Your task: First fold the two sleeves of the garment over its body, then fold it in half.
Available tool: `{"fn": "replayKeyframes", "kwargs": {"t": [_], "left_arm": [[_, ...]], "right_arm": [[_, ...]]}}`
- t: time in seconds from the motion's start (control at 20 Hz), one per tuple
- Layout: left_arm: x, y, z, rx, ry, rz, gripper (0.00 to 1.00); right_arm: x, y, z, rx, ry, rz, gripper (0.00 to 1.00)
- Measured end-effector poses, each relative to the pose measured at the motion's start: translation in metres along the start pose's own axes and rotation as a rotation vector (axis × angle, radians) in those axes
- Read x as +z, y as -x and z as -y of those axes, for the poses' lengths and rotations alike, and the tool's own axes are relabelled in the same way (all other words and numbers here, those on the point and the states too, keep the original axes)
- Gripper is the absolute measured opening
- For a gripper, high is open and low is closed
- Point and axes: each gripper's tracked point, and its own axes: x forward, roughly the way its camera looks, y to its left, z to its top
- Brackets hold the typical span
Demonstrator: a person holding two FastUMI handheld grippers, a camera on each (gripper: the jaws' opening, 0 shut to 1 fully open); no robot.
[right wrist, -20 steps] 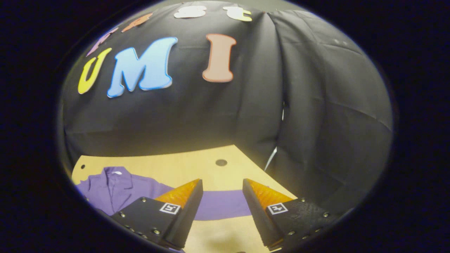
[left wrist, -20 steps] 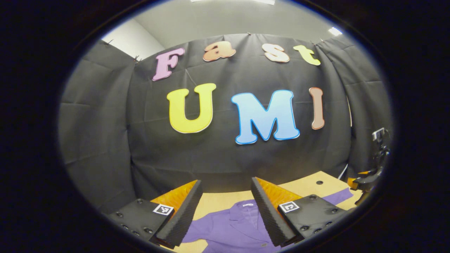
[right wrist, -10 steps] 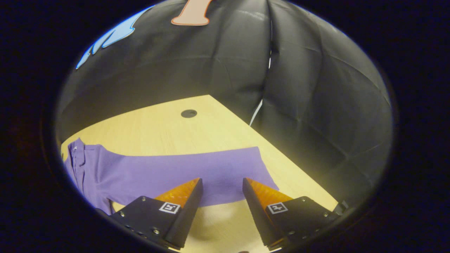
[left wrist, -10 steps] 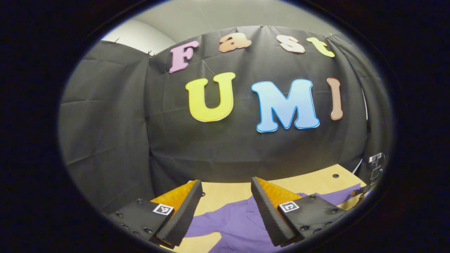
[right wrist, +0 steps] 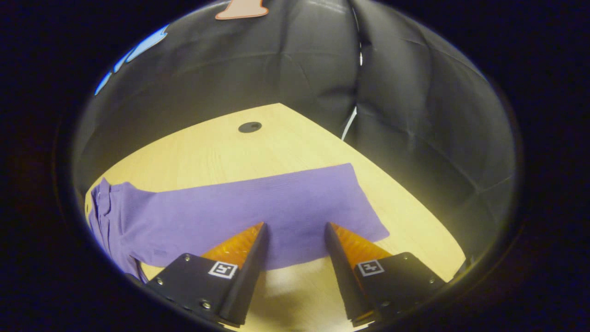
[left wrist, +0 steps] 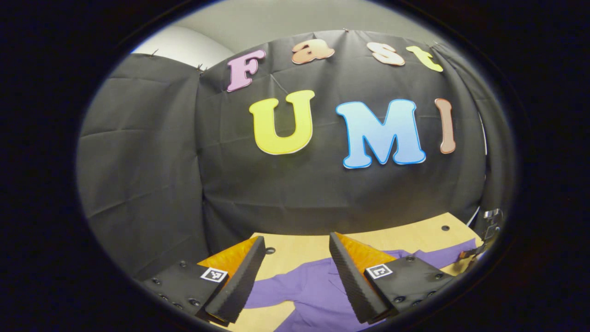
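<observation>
A purple garment [right wrist: 138, 221] lies flat on the light wooden table [right wrist: 221, 157]. Its right sleeve [right wrist: 295, 207] stretches out sideways in the right gripper view, the cuff ending near the table's right edge. My right gripper [right wrist: 295, 228] stands open just above the sleeve's near edge, with nothing between its fingers. In the left gripper view the garment's body [left wrist: 318, 290] and its left sleeve [left wrist: 267, 297] lie below my left gripper [left wrist: 297, 242], which is open and held well above the cloth. The right gripper [left wrist: 474, 251] shows small at the far right over the other sleeve.
Black cloth walls close the booth behind and to the right of the table. A small dark hole [right wrist: 250, 127] sits in the tabletop at the back, and another hole [left wrist: 270, 251] near the back left. The table's right edge [right wrist: 415, 203] runs close past the cuff.
The right gripper has tipped down and come lower and closer to the right sleeve. The left gripper has drifted slightly left, staying high above the garment. Both stay open.
</observation>
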Motion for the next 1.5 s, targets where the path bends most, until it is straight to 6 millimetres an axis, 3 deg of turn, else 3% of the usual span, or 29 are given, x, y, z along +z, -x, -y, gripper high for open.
{"fn": "replayKeyframes", "kwargs": {"t": [0.1,0.2,0.25,0.3,0.65,0.85,0.95,1.15,1.5], "left_arm": [[-0.001,-0.001,0.002,-0.007,0.001,-0.001,0.96],[-0.002,-0.002,0.005,-0.015,-0.001,0.000,0.96],[-0.003,-0.002,0.005,-0.017,-0.005,-0.001,0.96],[-0.003,-0.003,0.004,-0.016,-0.008,0.000,0.96],[-0.013,-0.004,-0.016,-0.008,-0.009,-0.011,0.94],[-0.019,-0.004,-0.028,-0.016,-0.009,-0.016,0.96],[-0.021,-0.004,-0.034,-0.021,-0.009,-0.014,0.96],[-0.027,-0.002,-0.051,-0.026,0.003,-0.013,0.94],[-0.039,0.001,-0.098,-0.005,0.011,-0.018,0.92]], "right_arm": [[-0.006,0.002,-0.003,-0.027,0.012,-0.004,0.42],[-0.004,-0.003,-0.007,-0.026,0.005,-0.007,0.41],[-0.005,-0.012,-0.011,-0.051,0.010,-0.009,0.22],[-0.002,-0.001,-0.015,-0.072,0.030,-0.012,0.03],[0.004,0.005,-0.020,-0.091,0.018,-0.021,0.01],[0.030,0.015,-0.034,-0.049,-0.029,0.044,0.01],[0.045,0.033,-0.060,-0.006,-0.025,0.081,0.01],[0.062,0.069,-0.136,0.112,0.001,0.145,0.04],[0.052,0.117,-0.263,0.304,0.090,0.173,0.01]]}}
